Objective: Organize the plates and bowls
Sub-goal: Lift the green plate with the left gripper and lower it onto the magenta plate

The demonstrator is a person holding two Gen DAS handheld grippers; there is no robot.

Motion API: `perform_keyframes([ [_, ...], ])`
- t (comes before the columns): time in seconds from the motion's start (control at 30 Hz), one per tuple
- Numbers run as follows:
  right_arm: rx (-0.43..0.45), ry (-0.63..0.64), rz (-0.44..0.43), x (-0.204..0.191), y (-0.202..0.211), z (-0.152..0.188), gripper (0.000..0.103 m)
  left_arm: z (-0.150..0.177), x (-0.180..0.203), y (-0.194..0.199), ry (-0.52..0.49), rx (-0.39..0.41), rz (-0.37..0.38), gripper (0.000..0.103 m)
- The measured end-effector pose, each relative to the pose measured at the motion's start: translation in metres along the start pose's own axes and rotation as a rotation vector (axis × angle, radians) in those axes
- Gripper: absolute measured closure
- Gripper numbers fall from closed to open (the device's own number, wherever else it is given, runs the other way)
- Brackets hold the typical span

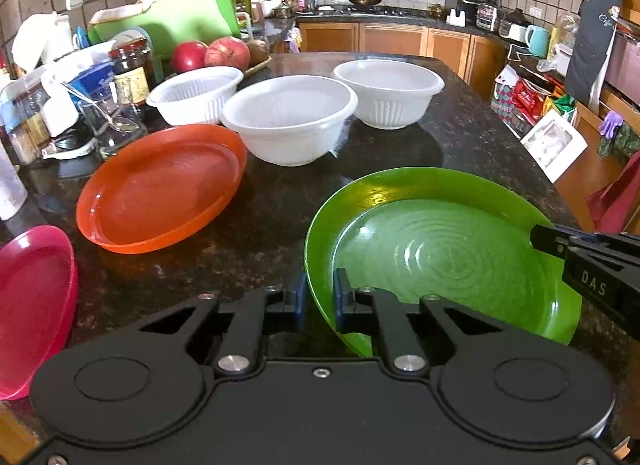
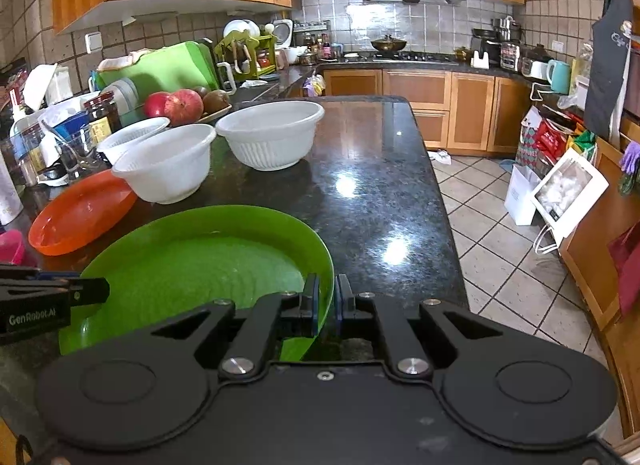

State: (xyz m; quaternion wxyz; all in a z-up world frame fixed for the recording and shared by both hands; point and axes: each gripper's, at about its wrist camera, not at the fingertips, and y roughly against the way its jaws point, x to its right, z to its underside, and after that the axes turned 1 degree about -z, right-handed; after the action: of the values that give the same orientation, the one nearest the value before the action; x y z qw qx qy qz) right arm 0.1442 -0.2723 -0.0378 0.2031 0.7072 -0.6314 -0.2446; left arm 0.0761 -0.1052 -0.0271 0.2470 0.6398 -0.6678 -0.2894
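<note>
Step in hand: moving the green plate [image 1: 440, 249]. I had it gripped from both sides. Left fingers [image 1: 319, 297] pinched its near-left rim, right fingers [image 2: 327, 301] pinched its right rim. The plate looked tilted and partly off the dark surface [image 1: 272, 225], but I couldn't tell whether the far edge still touched.

Orange plate [image 1: 160, 189] lay flat to the left, pink plate [image 1: 34, 305] beyond it at the left edge. Three white bowls [image 1: 290, 125] stood in a row behind, unstacked.

Next move, as I judged it: carry green over orange and lower it level, both grips releasing together so it nests.

Hard to read: the pink plate was cut off by the frame. The rim under my pads was hidden, so grip depth was unknown.
</note>
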Motion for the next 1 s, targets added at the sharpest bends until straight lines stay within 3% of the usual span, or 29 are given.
perform_keyframes([
  [0.63, 0.035, 0.03, -0.049, -0.02, 0.02, 0.004, 0.093, 0.006, -0.025, 0.02, 0.03, 0.043, -0.046, 0.085],
  [1.0, 0.077, 0.05, -0.075, -0.082, 0.044, 0.004, 0.093, 0.013, -0.075, 0.046, 0.029, 0.111, -0.081, 0.085],
])
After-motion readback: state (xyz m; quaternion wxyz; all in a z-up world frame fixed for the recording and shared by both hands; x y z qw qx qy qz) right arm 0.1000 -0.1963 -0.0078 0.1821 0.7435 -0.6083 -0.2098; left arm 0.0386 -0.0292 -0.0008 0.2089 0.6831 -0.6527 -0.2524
